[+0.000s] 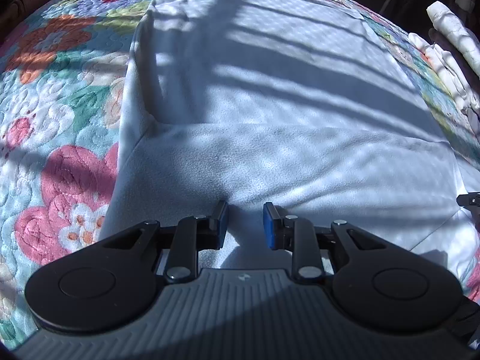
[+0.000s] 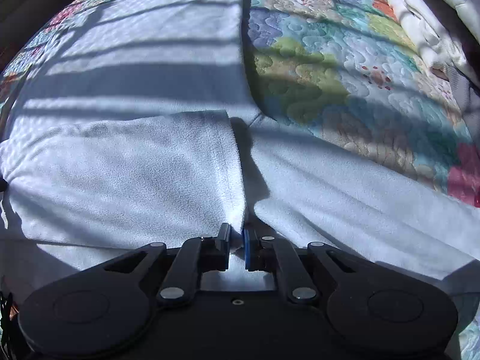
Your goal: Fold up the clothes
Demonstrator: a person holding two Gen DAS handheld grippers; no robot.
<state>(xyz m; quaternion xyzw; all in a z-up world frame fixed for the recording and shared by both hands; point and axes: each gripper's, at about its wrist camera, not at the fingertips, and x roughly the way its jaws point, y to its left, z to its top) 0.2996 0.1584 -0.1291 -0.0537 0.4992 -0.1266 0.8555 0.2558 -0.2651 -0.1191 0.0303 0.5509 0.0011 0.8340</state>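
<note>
A pale blue fleece garment (image 1: 270,114) lies spread on a floral quilt (image 1: 60,120), with a folded layer across its near part. My left gripper (image 1: 244,222) is open, its blue pads apart just above the fleece near the front edge. In the right wrist view the same garment (image 2: 135,156) shows a folded flap whose hemmed edge runs down to my right gripper (image 2: 237,240), which is shut on that fleece edge. The tip of the right gripper shows at the right edge of the left wrist view (image 1: 469,200).
The floral quilt (image 2: 345,75) covers the bed on both sides of the garment. A stack of white folded cloth (image 1: 444,45) lies at the far right edge, also in the right wrist view (image 2: 420,21). Striped shadows cross the fleece.
</note>
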